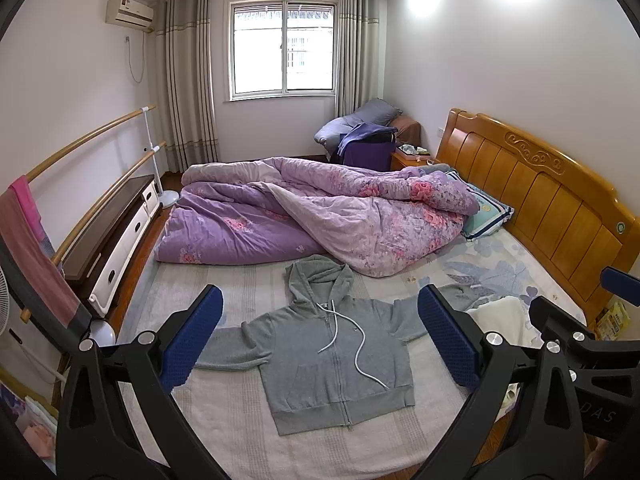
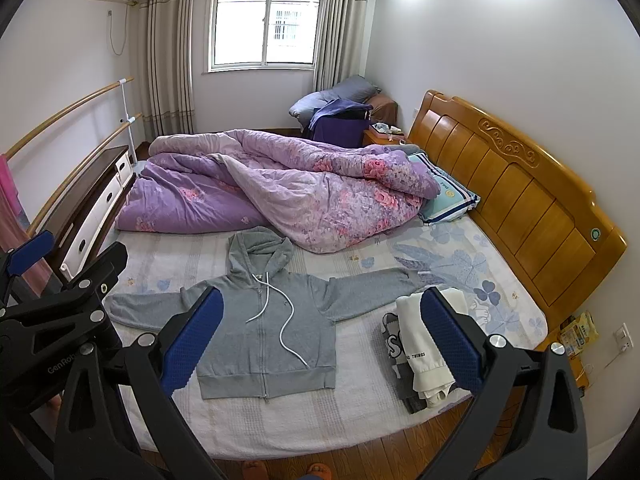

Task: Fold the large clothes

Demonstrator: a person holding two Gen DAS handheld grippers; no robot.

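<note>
A grey zip hoodie (image 1: 332,360) (image 2: 266,336) lies face up and flat on the bed, hood toward the quilt, both sleeves spread out sideways, white drawstrings across the chest. My left gripper (image 1: 320,344) hovers above it, open, blue pads wide apart with nothing between them. My right gripper (image 2: 320,340) is also open and empty, held above the hoodie's right side. The left gripper's body (image 2: 52,312) shows at the left of the right wrist view.
A pile of folded clothes (image 2: 424,356) lies at the bed's near right edge. A crumpled purple floral quilt (image 1: 312,208) covers the far half of the bed (image 2: 280,420). A wooden headboard (image 2: 512,196) stands at right, a low cabinet (image 1: 116,240) at left. Feet in orange slippers (image 2: 288,470) stand on the wooden floor.
</note>
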